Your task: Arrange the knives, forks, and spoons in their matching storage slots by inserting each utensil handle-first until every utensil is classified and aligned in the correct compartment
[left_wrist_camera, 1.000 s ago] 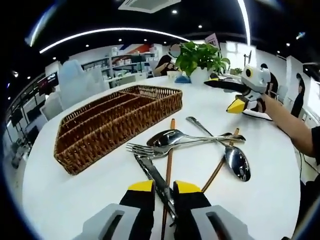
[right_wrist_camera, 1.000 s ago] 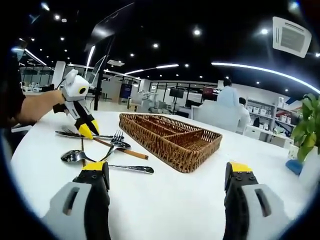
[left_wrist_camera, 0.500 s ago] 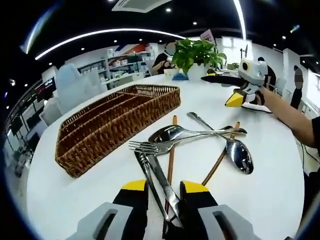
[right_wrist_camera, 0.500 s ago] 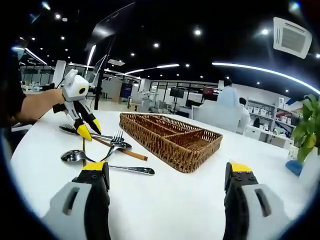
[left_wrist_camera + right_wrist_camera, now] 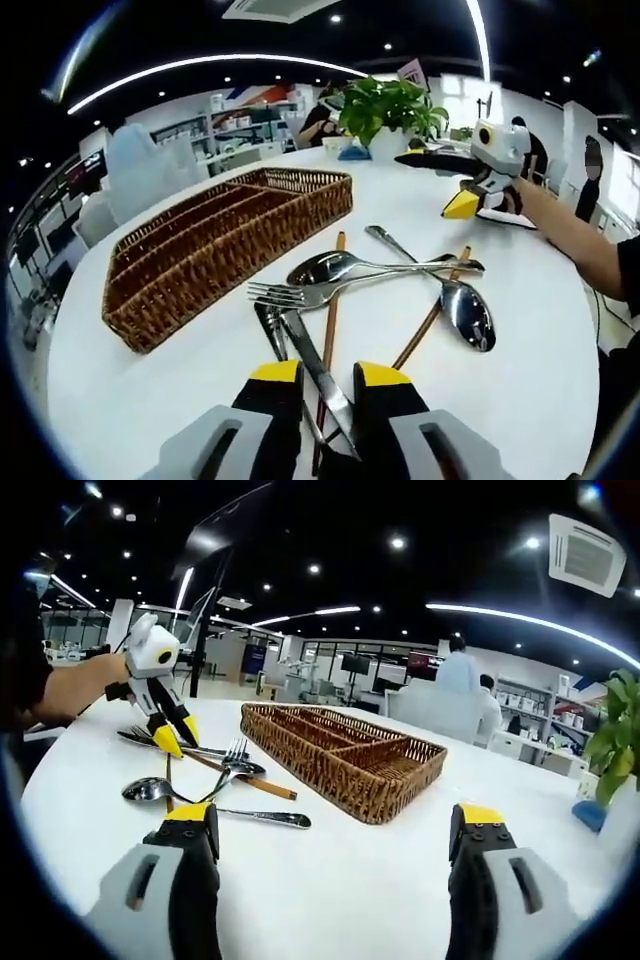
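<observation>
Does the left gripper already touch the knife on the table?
Touching. In the left gripper view, the left gripper has its yellow-tipped jaws closed around the knife, whose blade passes between them with no gap visible.

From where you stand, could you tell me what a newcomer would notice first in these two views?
The tangle of cutlery on the white table: a fork, spoons and wooden chopsticks crossing one another, with a knife running back between the jaws of the left gripper. Beside the pile lies the wicker cutlery tray, its slots bare. The right gripper is spread wide over bare table, short of the tray.
</observation>
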Demonstrator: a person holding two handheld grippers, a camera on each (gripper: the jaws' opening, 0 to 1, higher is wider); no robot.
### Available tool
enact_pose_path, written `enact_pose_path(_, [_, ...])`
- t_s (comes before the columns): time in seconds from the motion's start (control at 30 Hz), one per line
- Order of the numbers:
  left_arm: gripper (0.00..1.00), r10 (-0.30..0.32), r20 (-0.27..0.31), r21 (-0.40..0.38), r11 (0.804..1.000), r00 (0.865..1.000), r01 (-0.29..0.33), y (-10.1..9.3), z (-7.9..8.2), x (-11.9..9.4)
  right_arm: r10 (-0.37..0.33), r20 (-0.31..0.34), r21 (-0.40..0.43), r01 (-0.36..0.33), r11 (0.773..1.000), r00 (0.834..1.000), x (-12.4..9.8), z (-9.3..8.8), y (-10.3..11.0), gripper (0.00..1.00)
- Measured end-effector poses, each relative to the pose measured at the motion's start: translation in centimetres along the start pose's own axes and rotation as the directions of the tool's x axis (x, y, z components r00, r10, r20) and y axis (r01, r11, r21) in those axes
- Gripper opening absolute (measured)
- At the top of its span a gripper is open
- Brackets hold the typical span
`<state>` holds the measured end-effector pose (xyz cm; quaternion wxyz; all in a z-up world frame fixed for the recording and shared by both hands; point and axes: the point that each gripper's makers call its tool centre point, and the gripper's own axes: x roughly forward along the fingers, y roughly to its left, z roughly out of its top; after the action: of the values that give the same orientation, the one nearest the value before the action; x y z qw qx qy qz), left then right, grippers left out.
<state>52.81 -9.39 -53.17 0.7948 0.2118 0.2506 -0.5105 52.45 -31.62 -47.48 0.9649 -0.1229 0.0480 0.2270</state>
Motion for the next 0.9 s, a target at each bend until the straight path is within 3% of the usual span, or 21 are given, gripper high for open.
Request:
enact_pose_path(0.43, [0.08, 0.004, 0.001, -0.039, 0.999, 1.0, -0.004, 1.0, 0.1, -0.1, -0.004, -0.004, -0.015, 0.004, 1.0, 1.0, 0.1, -0.1, 0.0, 0.99])
enact_pose_path(0.63, [0.09, -0.008, 0.015, -0.052, 0.999, 1.0, 0.009, 0.6, 0.1, 0.2, -0.004, -0.005, -0.011, 0.004, 1.0, 1.0, 0.0, -0.1, 0.0, 0.99])
enact_pose_path(0.73, [0.16, -0.051, 0.029, -0.068, 0.996, 0.998, 0.053, 0.2, 0.0, 0.1, -0.003, -0.009, -0.012, 0.003, 1.0, 1.0, 0.0, -0.2, 0.0, 0.99])
enact_pose_path(0.9, [0.14, -0.065, 0.04, -0.071, 0.995, 0.997, 0.068, 0.4, 0.1, 0.2, 0.002, -0.011, -0.014, -0.002, 1.0, 1.0, 0.1, -0.3, 0.1, 0.99])
